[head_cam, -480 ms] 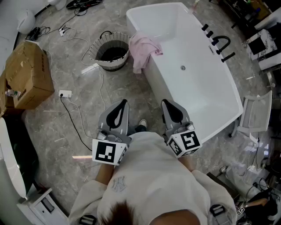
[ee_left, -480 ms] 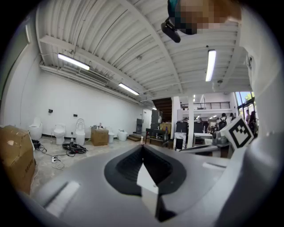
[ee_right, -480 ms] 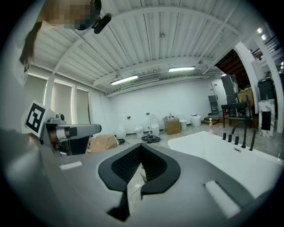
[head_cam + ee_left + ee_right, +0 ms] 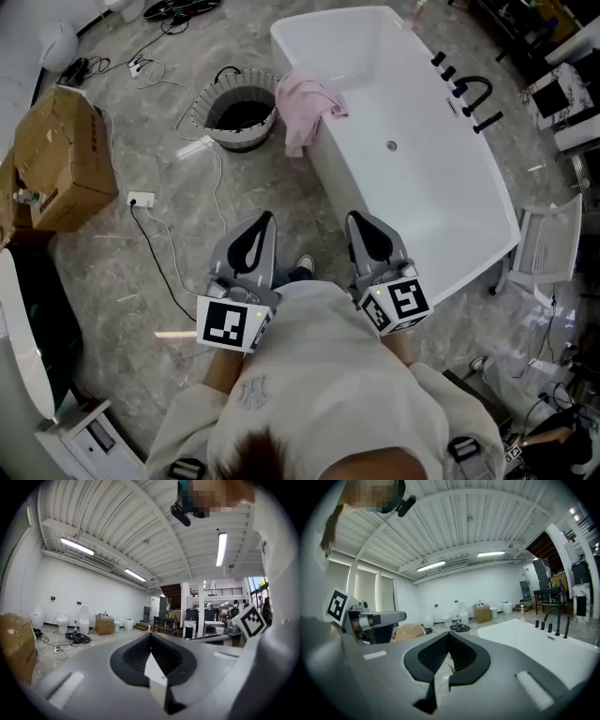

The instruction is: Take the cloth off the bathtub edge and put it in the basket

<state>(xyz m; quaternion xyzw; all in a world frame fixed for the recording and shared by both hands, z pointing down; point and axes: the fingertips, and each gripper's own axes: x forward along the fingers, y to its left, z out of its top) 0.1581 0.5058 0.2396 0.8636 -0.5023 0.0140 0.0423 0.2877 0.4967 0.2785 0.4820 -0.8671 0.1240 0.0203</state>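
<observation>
A pink cloth (image 4: 309, 105) hangs over the near-left rim of the white bathtub (image 4: 441, 197), one end trailing down its outer side. Just left of it on the floor stands a round basket (image 4: 241, 110) with a dark inside. Both grippers are held close to the person's chest, well short of the cloth and pointing toward the tub. My left gripper (image 4: 265, 219) is shut and empty, its tips meeting in the left gripper view (image 4: 150, 636). My right gripper (image 4: 354, 218) is also shut with nothing in it (image 4: 450, 634). The tub (image 4: 534, 639) shows at the right of the right gripper view.
A cardboard box (image 4: 56, 159) stands at the left. A socket strip (image 4: 139, 200) with cables lies on the marble floor between the box and the basket. Black taps (image 4: 469, 94) sit on the tub's far rim. A white rack (image 4: 546, 246) stands at the right.
</observation>
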